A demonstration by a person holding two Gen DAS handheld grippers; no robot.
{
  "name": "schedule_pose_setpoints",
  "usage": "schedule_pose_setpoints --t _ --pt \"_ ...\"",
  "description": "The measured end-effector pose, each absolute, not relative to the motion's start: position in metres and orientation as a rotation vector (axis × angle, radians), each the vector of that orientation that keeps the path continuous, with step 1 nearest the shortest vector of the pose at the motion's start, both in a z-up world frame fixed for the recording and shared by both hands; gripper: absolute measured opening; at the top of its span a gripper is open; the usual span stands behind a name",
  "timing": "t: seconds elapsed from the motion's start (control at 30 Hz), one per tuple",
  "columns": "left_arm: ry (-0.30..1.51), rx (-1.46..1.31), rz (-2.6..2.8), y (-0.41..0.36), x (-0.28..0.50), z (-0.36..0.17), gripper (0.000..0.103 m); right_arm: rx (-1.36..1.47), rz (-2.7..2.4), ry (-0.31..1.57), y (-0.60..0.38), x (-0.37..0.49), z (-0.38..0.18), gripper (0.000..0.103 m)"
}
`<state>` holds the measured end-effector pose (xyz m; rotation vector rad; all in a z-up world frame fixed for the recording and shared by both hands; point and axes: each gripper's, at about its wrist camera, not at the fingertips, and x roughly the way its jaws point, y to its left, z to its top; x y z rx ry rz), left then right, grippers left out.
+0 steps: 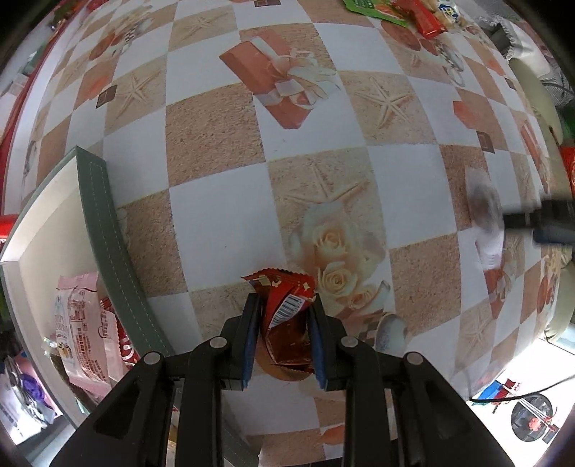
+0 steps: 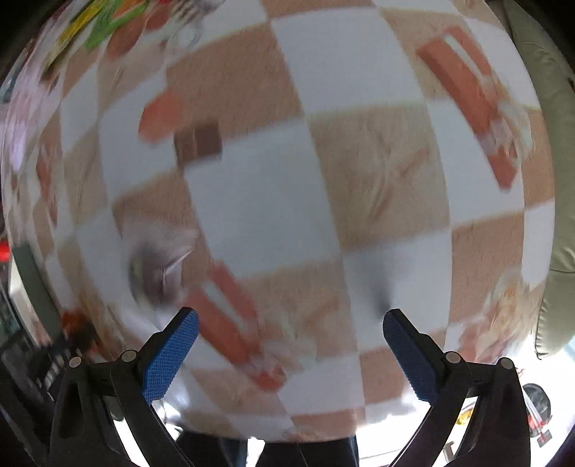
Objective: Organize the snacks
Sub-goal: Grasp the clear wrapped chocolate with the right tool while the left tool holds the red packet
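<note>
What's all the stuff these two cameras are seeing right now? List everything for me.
Red snack packet: one, red, clamped in the left gripper.
Storage box: one, green wall, pale inside, at left.
Pink snack bag: one, pink, inside the box.
Snack pile: several, green, red and white, far edge of table.
Tablecloth: one, checkered tan and white, covering the table.
Left gripper: one, black with blue pads, shut on the packet.
Right gripper: one, black with blue pads, open, nothing held; view blurred.

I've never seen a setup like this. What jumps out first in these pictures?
The left hand-held gripper is clamped on a crumpled red snack wrapper above a checkered tablecloth. A green-edged box at the left holds a pink snack packet. The right hand-held gripper is wide open, its view blurred.
</note>
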<state>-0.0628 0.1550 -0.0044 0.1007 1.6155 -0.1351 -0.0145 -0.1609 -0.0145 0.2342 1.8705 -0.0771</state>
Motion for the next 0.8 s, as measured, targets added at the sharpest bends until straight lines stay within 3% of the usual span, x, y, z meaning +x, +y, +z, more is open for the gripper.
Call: schedule_pose_setpoints --t 0.23,0.47,0.53,0.7,0.8 --pt "1.615 0.115 -0.141 0.142 -0.062 -0.002 0.029 0.342 -0.028 1.802 -0.155 -0.023 0.010 0.103" --pt "1.617 0.128 -0.141 0.135 -0.062 0.002 0.029 0.725 -0.185 1.744 -0.156 -0.003 -0.002 0.103" --pt "1.616 0.134 -0.140 0.133 -0.062 0.001 0.029 0.682 -0.210 1.766 -0.153 0.002 -0.009 0.103" --pt "1.612 0.120 -0.136 0.133 -0.063 0.001 0.029 0.277 -0.215 1.833 -0.130 0.011 -0.013 0.103" --pt "1.611 0.110 -0.138 0.135 -0.064 0.002 0.029 0.263 -0.212 1.829 -0.141 0.003 -0.013 0.103"
